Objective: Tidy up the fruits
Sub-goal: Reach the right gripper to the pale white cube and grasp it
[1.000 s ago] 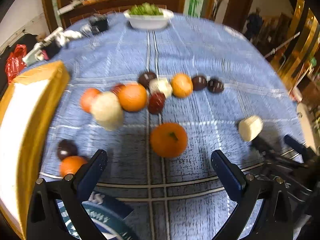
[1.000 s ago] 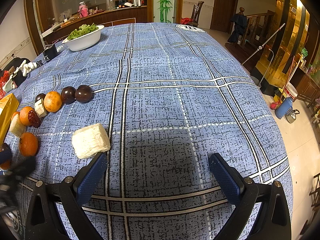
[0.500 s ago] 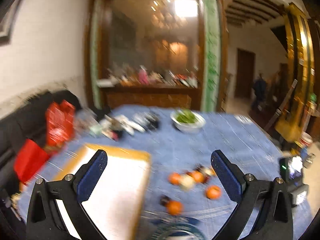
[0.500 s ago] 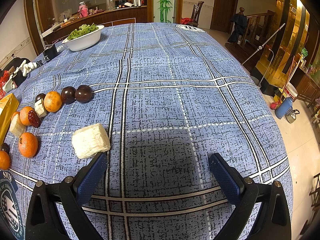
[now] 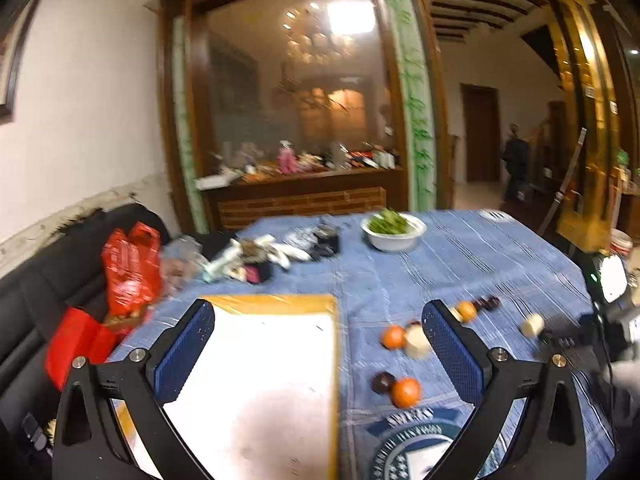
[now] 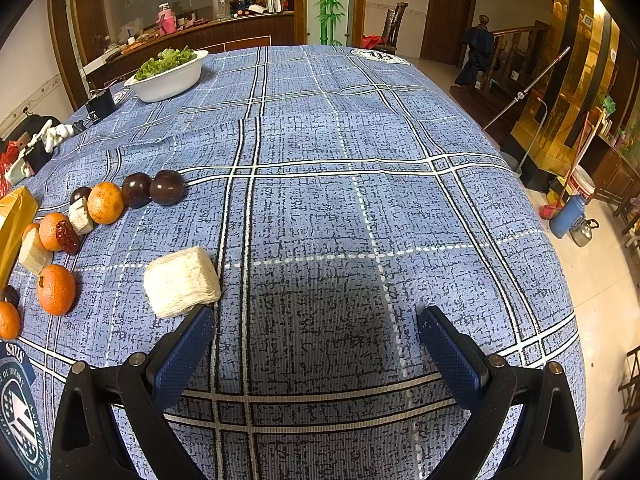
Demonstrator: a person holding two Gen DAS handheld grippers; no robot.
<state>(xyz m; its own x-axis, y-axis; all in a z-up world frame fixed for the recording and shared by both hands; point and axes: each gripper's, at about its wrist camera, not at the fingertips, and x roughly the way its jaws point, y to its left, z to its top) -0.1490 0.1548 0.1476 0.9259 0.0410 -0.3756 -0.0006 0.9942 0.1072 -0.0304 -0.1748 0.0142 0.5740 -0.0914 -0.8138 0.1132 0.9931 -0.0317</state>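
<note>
Blue plaid cloth (image 6: 340, 220) lies bare ahead of the right gripper (image 6: 316, 344), wide open, empty. The left gripper (image 5: 320, 344), likewise gaping and empty, has lifted above the yellow-rimmed tray (image 5: 276, 304).

Motion-blurred left view, sharp right view, fisheye-bent edges.
</note>
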